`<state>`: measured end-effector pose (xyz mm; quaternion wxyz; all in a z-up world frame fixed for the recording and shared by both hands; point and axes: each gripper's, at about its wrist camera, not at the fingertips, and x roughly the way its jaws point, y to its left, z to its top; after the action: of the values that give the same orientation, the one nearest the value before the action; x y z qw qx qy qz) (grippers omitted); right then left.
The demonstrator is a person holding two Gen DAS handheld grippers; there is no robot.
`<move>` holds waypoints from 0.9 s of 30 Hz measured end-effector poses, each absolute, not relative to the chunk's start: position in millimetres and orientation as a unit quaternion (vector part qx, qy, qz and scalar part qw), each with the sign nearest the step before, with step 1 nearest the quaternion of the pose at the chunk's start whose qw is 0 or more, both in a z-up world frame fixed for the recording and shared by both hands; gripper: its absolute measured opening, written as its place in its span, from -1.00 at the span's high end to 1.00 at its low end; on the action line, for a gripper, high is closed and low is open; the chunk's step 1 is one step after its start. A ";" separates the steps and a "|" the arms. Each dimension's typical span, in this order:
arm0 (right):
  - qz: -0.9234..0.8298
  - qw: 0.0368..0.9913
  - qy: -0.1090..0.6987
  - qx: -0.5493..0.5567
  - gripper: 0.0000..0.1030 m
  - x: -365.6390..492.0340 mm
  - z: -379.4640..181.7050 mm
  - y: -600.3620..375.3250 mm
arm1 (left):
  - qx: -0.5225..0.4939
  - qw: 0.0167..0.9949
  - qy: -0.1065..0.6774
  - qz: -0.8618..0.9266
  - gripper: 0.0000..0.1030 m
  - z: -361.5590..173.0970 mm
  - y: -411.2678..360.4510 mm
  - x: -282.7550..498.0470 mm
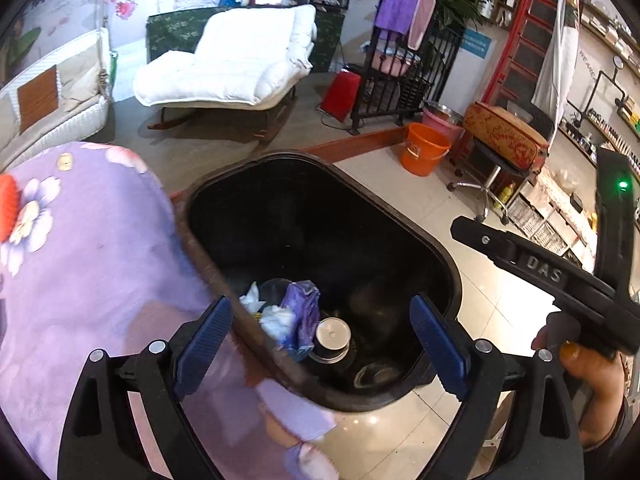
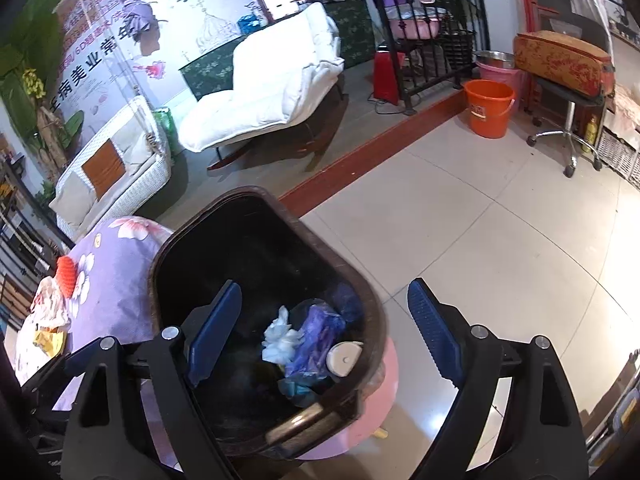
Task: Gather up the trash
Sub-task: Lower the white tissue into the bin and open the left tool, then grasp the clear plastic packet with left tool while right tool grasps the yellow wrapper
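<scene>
Both my jaws stand wide with nothing between the pads: left gripper (image 1: 322,346), right gripper (image 2: 324,330). Below them the dark bin (image 1: 448,264) holds a purple bag (image 1: 302,312), white tissue (image 1: 276,320) and a paper cup (image 1: 332,338); the bin's depths are too dark to read.

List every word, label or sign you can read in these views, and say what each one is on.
"DAS": on the black body of the right gripper, seen from the left wrist view.
"美业常年": large dark characters on the wall poster.
"学员": on the same poster, further right.
"WE ARE": on the white wall at right; the rest is cut off.
Blue wall sign, orange bucket label: too small to read.
</scene>
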<state>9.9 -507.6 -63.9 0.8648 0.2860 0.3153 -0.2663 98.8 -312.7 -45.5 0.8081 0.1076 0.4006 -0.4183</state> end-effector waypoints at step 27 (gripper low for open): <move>-0.033 0.921 0.353 0.160 -0.71 103.1 -33.4 -335.6 | 0.032 0.902 0.363 -0.233 -0.78 -24.5 -113.0 106.2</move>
<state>103.1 -335.6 -33.4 0.9213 0.1596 0.3531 -0.0332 106.2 -113.0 -24.5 0.9015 0.0321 0.3631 -0.2332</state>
